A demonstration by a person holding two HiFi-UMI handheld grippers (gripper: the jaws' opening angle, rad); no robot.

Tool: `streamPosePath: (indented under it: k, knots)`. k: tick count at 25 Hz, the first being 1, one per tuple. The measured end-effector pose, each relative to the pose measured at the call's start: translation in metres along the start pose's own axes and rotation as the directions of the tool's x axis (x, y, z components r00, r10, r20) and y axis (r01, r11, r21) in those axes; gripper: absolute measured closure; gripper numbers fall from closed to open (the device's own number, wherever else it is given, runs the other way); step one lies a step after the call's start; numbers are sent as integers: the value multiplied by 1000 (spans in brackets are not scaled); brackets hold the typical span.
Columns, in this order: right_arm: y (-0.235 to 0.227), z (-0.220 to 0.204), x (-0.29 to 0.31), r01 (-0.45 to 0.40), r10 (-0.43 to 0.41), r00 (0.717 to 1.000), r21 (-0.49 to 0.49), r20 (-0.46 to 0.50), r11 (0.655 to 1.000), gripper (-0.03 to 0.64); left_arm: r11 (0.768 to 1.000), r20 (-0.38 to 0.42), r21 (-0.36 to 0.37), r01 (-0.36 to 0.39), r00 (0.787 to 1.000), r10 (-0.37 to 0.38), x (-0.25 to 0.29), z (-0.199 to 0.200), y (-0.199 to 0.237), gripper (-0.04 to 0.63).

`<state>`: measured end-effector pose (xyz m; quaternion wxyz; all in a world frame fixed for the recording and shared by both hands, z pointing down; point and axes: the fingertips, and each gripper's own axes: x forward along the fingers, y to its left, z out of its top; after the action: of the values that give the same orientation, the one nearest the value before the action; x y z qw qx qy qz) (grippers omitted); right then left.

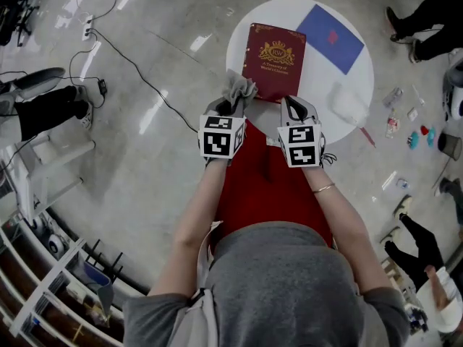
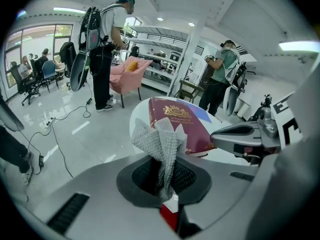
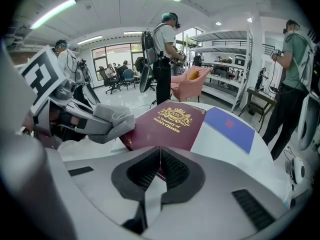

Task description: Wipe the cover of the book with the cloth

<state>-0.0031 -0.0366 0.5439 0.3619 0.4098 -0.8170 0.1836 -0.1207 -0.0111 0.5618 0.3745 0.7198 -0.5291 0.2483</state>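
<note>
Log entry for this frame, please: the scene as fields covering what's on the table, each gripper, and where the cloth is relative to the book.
surface: round white table
book: maroon book, flat, cover up, gold crest
other item: blue booklet beside the book, apart from it
left gripper: shut on the grey cloth
right gripper: jaws together at the book's near edge; grip on the book unclear
cloth position: at the book's near left corner; contact with the cover cannot be told
</note>
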Motion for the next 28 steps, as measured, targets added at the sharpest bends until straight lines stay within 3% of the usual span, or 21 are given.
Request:
streamPosePath:
  k: [10, 28]
  knots:
    - [10, 23, 23, -16, 16, 1000, -16, 0, 1000, 588, 998, -6, -50, -50, 999, 50, -7, 10, 50, 571]
    - [-40, 58, 55, 109, -106, 994, 116, -35, 987, 588, 992, 28, 128, 9, 1000, -13, 95, 152, 82, 571]
